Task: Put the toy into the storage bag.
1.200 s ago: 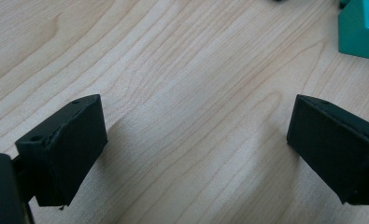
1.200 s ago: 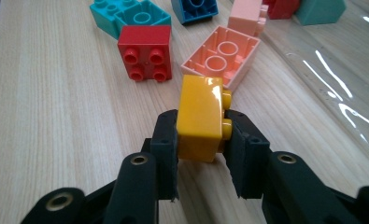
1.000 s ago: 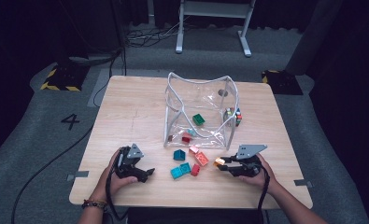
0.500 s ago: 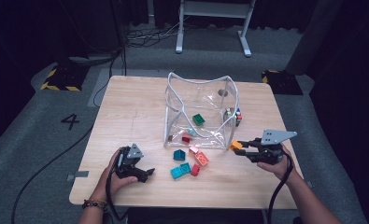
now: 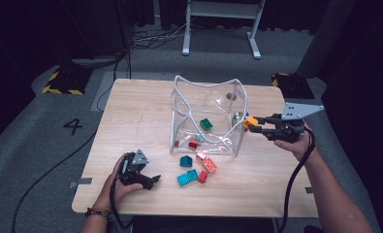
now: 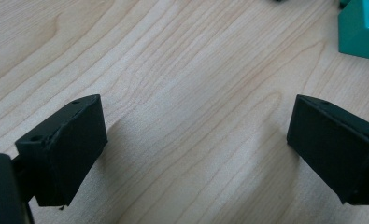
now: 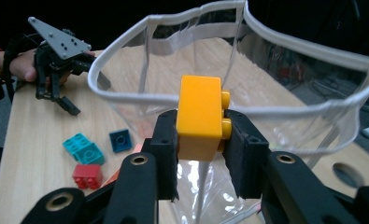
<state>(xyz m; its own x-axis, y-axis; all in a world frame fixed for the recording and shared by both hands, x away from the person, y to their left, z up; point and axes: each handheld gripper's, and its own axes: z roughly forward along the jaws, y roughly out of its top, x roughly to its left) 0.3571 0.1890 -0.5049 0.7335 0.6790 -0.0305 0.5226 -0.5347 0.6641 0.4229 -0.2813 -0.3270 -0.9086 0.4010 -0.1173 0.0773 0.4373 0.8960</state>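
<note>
Squarely between the right gripper's (image 7: pixel 202 140) jaws, orange brick (image 7: pixel 200 116), clamped.

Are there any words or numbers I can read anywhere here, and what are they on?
"4" – a black number marked on the grey carpet floor, left of the light wooden table.
No other words, labels or brands are readable anywhere.
</note>
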